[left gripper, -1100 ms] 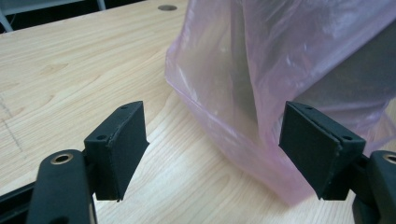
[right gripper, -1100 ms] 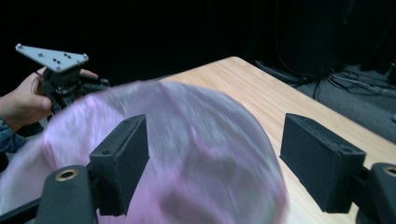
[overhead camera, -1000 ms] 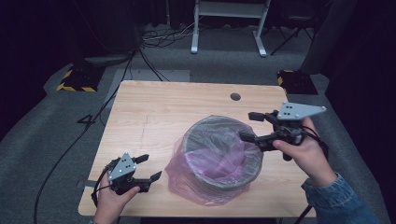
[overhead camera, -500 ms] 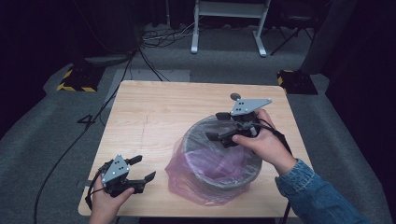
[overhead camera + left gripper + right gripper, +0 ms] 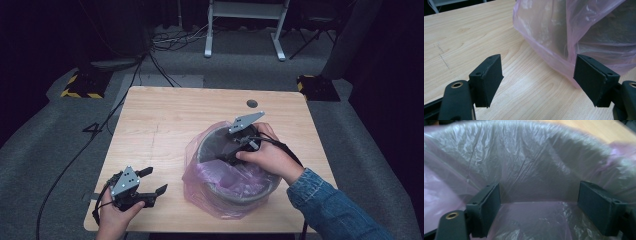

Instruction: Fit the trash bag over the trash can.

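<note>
A grey round bin (image 5: 218,136) lined with a pink plastic bag (image 5: 199,174) stands on the wooden table (image 5: 165,125), right of centre. My right gripper (image 5: 226,154) reaches down into the bin's mouth from the right. Its jaws have just been opening and now stand wide, with nothing between them. In the right gripper view, the right gripper (image 5: 539,205) faces the crinkled bag liner (image 5: 529,162) inside the bin. My left gripper (image 5: 156,180) sits open at the table's front left. In the left gripper view, the left gripper (image 5: 537,80) stands just short of the bag (image 5: 554,32).
A small dark round hole (image 5: 252,103) marks the table's far right. Bare wood stretches across the left and far half of the table. Cables (image 5: 75,155) trail over the grey floor at the left. A white frame (image 5: 245,25) stands beyond the table.
My right gripper moved left and down from above the bin's right rim into its mouth. The left gripper has stayed at the front left corner.
</note>
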